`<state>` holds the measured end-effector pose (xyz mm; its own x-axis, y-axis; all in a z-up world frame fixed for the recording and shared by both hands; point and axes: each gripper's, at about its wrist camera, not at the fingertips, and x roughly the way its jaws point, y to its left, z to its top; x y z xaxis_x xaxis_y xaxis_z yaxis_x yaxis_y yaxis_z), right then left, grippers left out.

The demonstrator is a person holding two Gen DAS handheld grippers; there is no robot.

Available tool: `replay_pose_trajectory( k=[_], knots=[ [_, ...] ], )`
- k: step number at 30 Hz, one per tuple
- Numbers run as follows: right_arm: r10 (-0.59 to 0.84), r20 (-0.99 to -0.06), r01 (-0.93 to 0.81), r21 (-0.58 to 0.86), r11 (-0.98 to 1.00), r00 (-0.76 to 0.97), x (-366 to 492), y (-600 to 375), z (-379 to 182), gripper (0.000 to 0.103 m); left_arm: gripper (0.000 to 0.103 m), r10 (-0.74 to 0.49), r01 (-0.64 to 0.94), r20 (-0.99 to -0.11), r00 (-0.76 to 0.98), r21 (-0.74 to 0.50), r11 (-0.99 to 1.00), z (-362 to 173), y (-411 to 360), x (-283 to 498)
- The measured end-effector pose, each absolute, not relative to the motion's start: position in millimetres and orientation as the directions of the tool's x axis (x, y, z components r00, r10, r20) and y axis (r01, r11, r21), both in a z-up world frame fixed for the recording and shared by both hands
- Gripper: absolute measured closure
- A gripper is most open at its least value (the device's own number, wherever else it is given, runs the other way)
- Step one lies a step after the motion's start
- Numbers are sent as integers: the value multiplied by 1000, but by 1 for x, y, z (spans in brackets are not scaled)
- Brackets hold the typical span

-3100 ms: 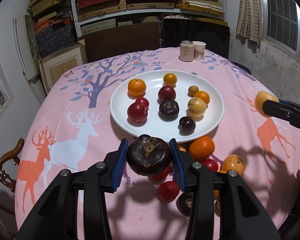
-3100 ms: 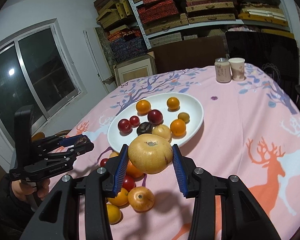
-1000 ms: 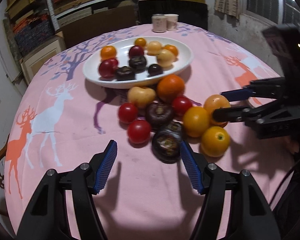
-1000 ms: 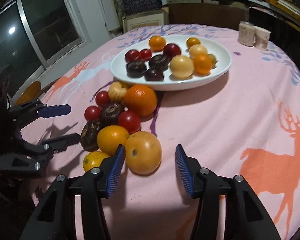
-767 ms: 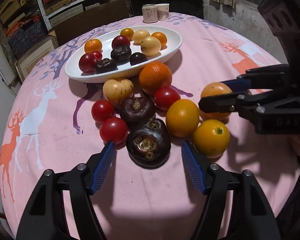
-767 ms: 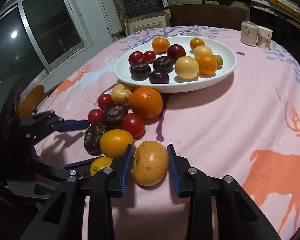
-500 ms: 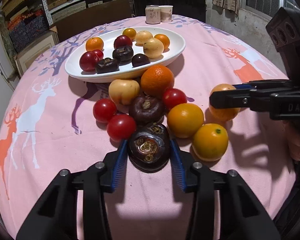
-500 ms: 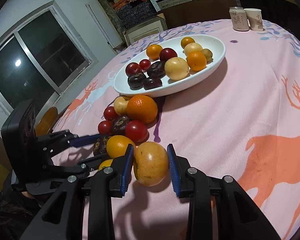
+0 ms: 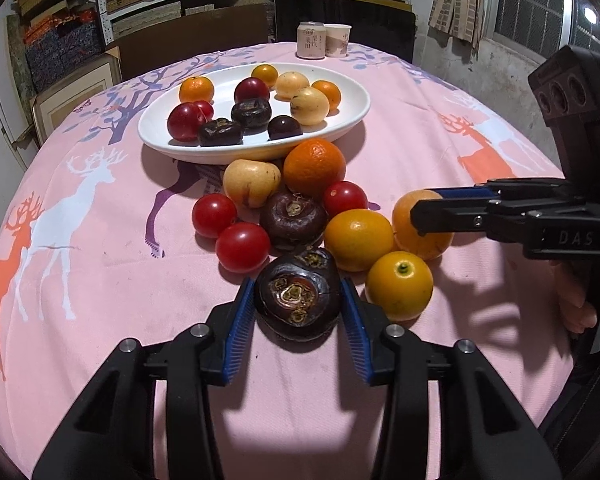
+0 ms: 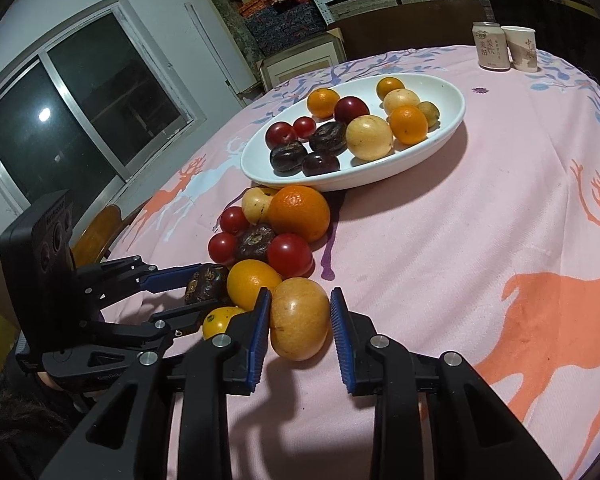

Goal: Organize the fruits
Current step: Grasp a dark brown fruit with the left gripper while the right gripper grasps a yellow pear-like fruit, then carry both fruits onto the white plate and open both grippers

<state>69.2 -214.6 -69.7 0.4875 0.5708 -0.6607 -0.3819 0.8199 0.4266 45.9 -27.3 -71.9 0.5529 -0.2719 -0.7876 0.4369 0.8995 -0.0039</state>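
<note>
On the tablecloth (image 9: 80,272), both claws clamp fruit.

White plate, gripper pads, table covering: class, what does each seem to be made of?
White plate: probably glazed ceramic, judging by its glossy smooth rim.
Left gripper pads: likely blue rubber or plastic, ribbed.
Tablecloth: woven fabric, matte, printed with deer, slightly creased.

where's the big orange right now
On the tablecloth, just in front of the white plate: the big orange sits right of a pale yellow fruit.
</note>
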Motion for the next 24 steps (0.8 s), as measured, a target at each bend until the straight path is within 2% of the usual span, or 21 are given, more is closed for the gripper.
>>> replay_pose_trajectory(
  k=[4, 6, 8, 17, 24],
  knots=[
    [570, -670, -392, 419, 819, 475, 70, -212, -71, 71, 61, -266, 411, -790, 553, -19, 911, -74, -17, 46],
    [551, -721, -402, 396, 826, 421, 73, -203, -79, 69, 61, -262, 409, -801, 538, -24, 912, -77, -17, 48],
    [525, -730, -408, 359, 839, 438, 70, -200, -77, 71, 61, -252, 416, -802, 542, -4, 909, -79, -20, 47],
    [579, -659, -411, 415, 812, 480, 64, -214, -71, 72, 61, -280, 407, -768, 576, -28, 913, -72, -14, 42],
    [565, -641, -348, 445, 825, 520, 67, -226, -66, 72, 61, -306, 387, -746, 591, -71, 920, -56, -1, 42]
  ],
)
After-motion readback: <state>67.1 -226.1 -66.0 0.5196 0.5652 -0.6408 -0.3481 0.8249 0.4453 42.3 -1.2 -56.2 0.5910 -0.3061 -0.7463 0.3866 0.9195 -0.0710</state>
